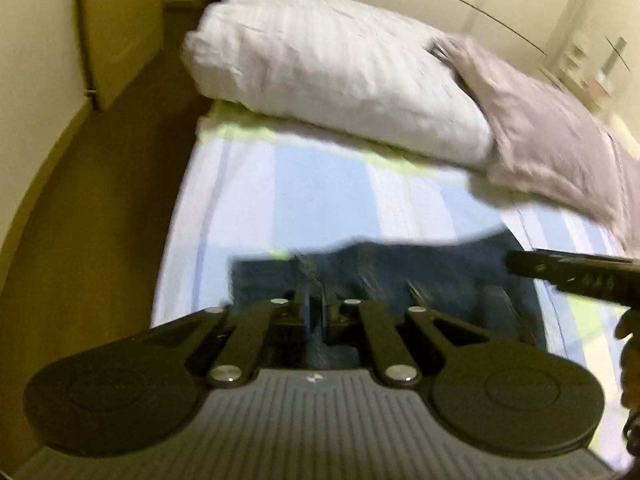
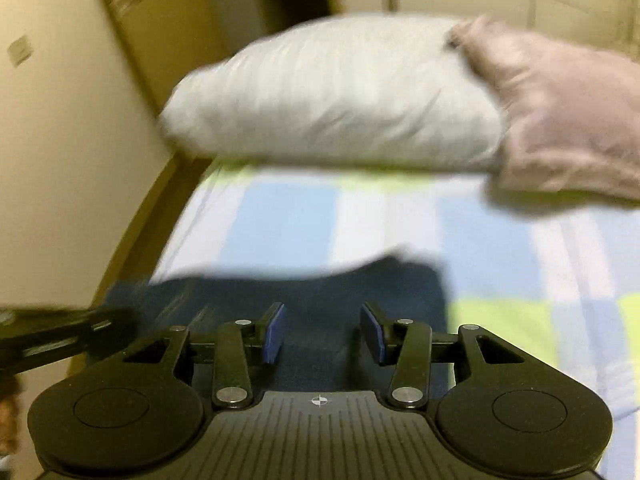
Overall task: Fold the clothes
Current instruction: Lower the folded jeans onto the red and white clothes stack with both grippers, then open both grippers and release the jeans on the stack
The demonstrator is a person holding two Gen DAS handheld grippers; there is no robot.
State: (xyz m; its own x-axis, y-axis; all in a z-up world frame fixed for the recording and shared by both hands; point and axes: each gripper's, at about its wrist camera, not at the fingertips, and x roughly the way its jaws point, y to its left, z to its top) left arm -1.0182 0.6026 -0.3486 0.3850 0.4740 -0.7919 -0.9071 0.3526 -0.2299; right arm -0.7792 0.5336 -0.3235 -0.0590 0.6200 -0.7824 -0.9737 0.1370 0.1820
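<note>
Dark blue denim jeans [image 1: 400,276] lie on a bed sheet [image 1: 320,184] checked in pale blue, white and lime green. At twelve o'clock sits a white pillow [image 1: 332,76] with faint stripes, and at two o'clock a dusty mauve pillow [image 1: 548,128]. Each black gripper carries blue pads [image 2: 276,332].

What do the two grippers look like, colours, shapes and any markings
Both the left gripper and right gripper are matte black: flat linkage bars with silver rivets, two round discs, and a grey ribbed body bearing a small white crosshair mark. The fingers carry blue pads. No cables or sleeves show.
</note>
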